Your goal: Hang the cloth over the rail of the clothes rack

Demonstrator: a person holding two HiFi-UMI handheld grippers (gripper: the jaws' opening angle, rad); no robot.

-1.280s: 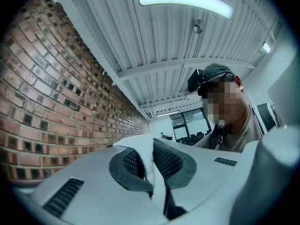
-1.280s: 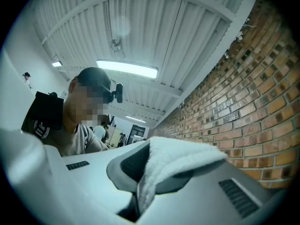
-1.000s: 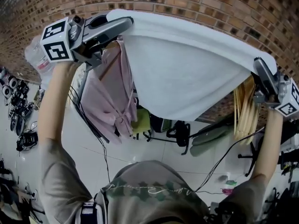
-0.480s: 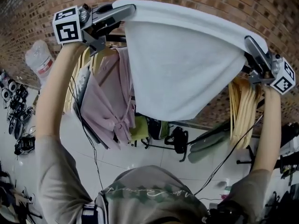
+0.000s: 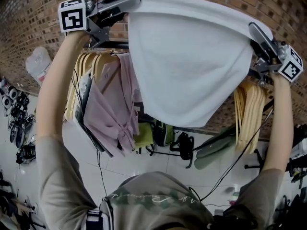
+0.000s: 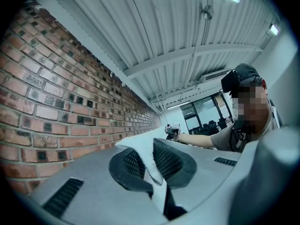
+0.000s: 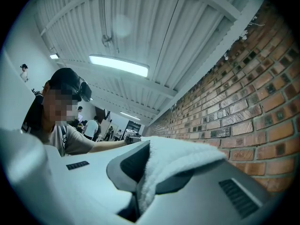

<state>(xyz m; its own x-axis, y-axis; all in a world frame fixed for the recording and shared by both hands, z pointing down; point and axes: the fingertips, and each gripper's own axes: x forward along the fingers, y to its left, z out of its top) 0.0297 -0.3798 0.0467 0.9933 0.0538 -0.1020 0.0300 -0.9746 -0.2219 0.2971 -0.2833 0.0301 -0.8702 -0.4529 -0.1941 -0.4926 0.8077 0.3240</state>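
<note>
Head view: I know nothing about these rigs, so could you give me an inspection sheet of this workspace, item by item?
Surface: no table; white tiled floor.
Job's things: white cloth held up and spread, hiding the middle of the dark rail; not draped on it.
Clutter: pink garment and wooden hangers on the rack; white bag; black gear on the floor.
Grippers: left gripper and right gripper each shut on a top corner of the white cloth.
Cables: black cable hanging below the left arm, another at right.
Surroundings: brick wall.
</note>
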